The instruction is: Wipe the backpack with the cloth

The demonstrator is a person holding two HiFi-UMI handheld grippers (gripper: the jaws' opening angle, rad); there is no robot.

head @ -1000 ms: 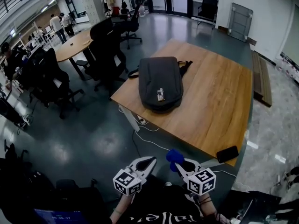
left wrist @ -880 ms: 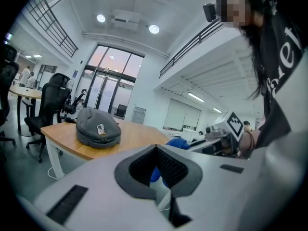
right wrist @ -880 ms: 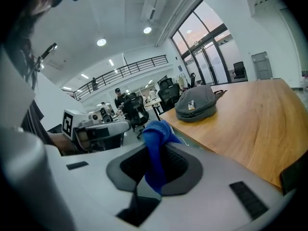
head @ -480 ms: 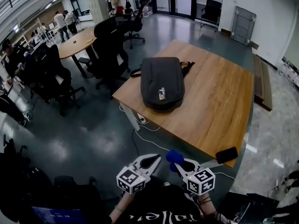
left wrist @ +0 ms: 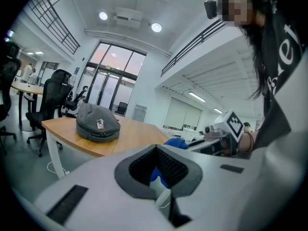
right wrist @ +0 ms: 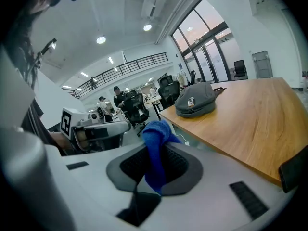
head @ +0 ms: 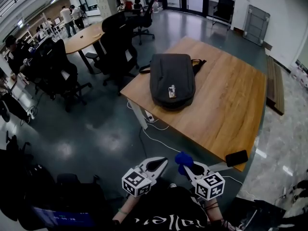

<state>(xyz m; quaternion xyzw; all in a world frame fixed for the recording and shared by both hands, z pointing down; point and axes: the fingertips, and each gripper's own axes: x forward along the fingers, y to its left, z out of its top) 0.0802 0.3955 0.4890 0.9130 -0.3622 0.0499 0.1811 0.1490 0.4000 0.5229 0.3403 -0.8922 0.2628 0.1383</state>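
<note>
In its own view your right gripper (right wrist: 153, 150) has its jaws clamped on the blue cloth (right wrist: 156, 129); your left gripper (left wrist: 156, 149) has its jaws closed together, empty. Only the head view shows the backpack (head: 172, 79) lying flat near the table (head: 226, 105)'s left edge, with bare wood to its right and a phone (head: 236, 158) at the near corner.

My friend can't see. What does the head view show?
A right claw shut on a blue cloth and an empty left claw are held low, short of a table. A backpack lies on it, with a phone at the near corner.
</note>
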